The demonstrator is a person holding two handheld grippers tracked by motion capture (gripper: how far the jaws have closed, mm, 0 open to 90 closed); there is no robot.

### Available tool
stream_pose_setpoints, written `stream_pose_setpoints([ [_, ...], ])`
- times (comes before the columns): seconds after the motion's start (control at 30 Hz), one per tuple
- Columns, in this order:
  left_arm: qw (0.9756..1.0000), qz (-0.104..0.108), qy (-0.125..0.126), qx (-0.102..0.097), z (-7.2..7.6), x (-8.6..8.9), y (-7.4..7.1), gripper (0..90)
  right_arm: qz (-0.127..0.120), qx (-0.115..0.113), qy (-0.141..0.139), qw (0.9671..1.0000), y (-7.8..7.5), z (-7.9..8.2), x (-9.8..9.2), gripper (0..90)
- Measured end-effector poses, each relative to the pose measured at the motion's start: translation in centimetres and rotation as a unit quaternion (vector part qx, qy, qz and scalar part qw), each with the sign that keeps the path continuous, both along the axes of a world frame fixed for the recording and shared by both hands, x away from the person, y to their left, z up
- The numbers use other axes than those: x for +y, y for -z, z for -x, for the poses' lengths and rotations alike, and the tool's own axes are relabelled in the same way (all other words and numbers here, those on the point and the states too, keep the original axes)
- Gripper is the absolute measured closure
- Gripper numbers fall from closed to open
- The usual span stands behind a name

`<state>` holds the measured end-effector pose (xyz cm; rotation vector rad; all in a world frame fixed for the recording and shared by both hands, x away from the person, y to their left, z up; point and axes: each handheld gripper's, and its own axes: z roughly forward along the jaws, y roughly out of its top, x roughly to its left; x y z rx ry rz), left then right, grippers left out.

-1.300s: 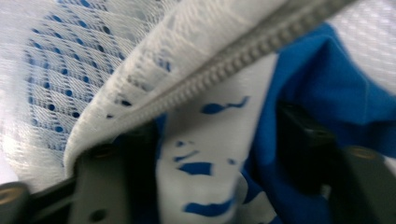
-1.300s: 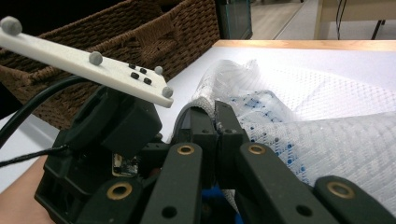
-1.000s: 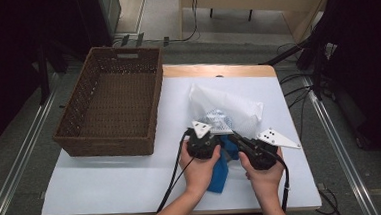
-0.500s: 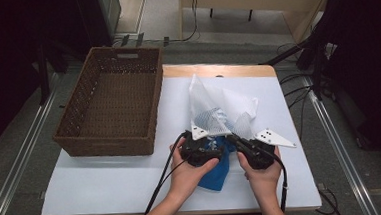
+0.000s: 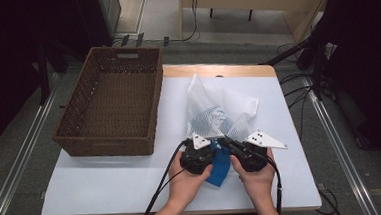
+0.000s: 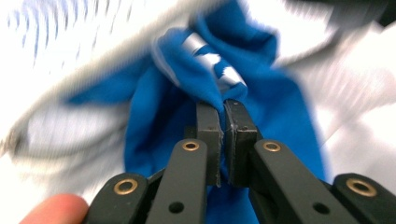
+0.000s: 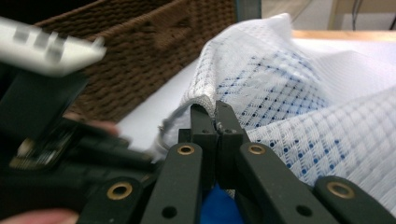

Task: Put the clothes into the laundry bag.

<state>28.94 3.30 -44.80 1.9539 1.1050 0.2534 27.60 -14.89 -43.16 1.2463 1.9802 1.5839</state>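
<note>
A white mesh bag [image 5: 219,109] stands in a peak on the table, and a blue cloth [image 5: 218,170] comes out of its near opening between my hands. My left gripper [image 5: 213,147] has just been closing with the blue cloth between its jaws. In the left gripper view it [image 6: 223,105] is shut on a fold of the blue cloth [image 6: 159,116], with the white bag [image 6: 355,93] around it. My right gripper [image 5: 226,142] is shut on the bag's hemmed edge. The right gripper view shows the jaws [image 7: 210,110] pinching that mesh bag [image 7: 303,102], with blue cloth [image 7: 215,208] below.
A brown wicker basket [image 5: 105,143] stands on the left half of the white table [image 5: 108,185] and is empty; it also rises behind the bag as the wicker basket [image 7: 154,56] in the right gripper view. Cables and rails run along the floor on both sides.
The mesh bag has gone from a low flat heap to a taller standing peak. Both hands have stayed near the table's front edge with the blue cloth between them.
</note>
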Motion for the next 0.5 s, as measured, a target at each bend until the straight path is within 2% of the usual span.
stream_pose_setpoints([
  [0.07,0.999,0.037,-0.005,-0.025,-0.5,0.0,-0.9,87.3,-0.001,-0.006,-0.004,1.0,-0.4,0.3,0.3,90.0],
  [0.1,0.9961,0.073,-0.015,-0.047,-0.9,0.2,-1.4,87.3,0.0,-0.012,-0.005,0.9999,-0.6,0.3,0.3,90.0],
  [0.13,0.9943,0.084,-0.026,-0.06,-1.2,0.3,-1.6,87.2,-0.004,-0.016,0.001,0.9999,-0.9,0.5,0.2,90.0],
  [0.17,0.9915,0.091,-0.05,-0.079,-1.5,0.4,-1.6,87.1,-0.007,-0.016,0.004,0.9999,-1.0,0.5,0.0,90.0],
  [0.2,0.9883,0.094,-0.072,-0.096,-1.9,0.4,-1.5,86.8,-0.012,-0.015,0.007,0.9998,-1.1,0.5,-0.1,90.0],
  [0.23,0.9869,0.077,-0.084,-0.114,-2.4,0.1,-1.1,85.9,-0.014,-0.017,0.009,0.9997,-1.2,0.5,-0.4,90.0],
  [0.27,0.9882,0.057,-0.084,-0.114,-2.9,-0.3,-0.6,83.8,-0.018,-0.015,0.011,0.9997,-1.3,0.5,-0.5,90.0],
  [0.3,0.9932,0.039,-0.071,-0.084,-3.8,-0.8,0.3,80.3,-0.017,-0.016,0.011,0.9997,-1.2,0.5,-0.5,90.0],
  [0.33,0.9987,0.014,-0.046,-0.018,-5.1,-1.3,1.4,75.3,-0.015,-0.014,0.012,0.9997,-1.2,0.5,-0.5,90.0],
  [0.37,0.9994,0.01,-0.032,0.009,-5.6,-1.4,2.0,69.2,-0.01,-0.011,0.013,0.9998,-1.0,0.4,-0.5,90.0],
  [0.4,0.9993,0.016,-0.033,0.004,-5.6,-1.2,2.2,65.2,-0.008,-0.009,0.015,0.9998,-0.8,0.3,-0.6,90.0],
  [0.5,0.9991,0.033,-0.027,-0.002,-4.9,-0.6,1.6,50.5,-0.008,0.0,0.019,0.9998,-0.2,0.0,-1.0,90.0],
])
